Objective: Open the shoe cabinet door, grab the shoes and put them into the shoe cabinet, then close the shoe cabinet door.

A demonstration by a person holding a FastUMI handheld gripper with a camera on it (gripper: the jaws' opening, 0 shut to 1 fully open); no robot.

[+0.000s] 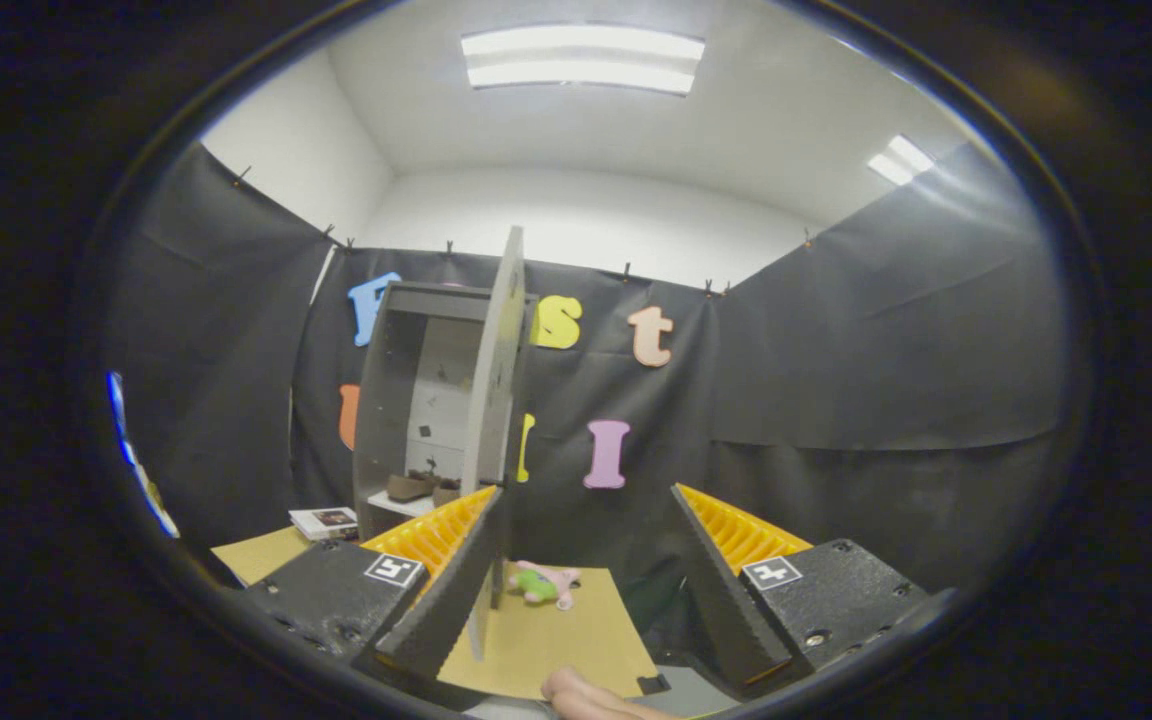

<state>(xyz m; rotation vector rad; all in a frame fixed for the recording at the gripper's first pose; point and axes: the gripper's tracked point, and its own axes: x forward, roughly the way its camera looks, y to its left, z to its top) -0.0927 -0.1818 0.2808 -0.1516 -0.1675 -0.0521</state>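
Note:
The grey shoe cabinet (406, 400) stands against the back cloth wall with its door (496, 390) swung out towards me, seen almost edge-on. A pair of brown shoes (421, 487) sits on a white shelf inside. My gripper (584, 495) is open. The door's free edge runs down between the fingers, close against the inner side of the left finger (441, 590). The right finger (711, 580) is well apart from the door, so nothing is pinched.
A small pink and green plush toy (544, 583) lies on the brown cardboard surface (556, 640) just ahead of the fingers. A white booklet (324, 520) lies left of the cabinet. Part of a person's hand (586, 700) shows below the fingers.

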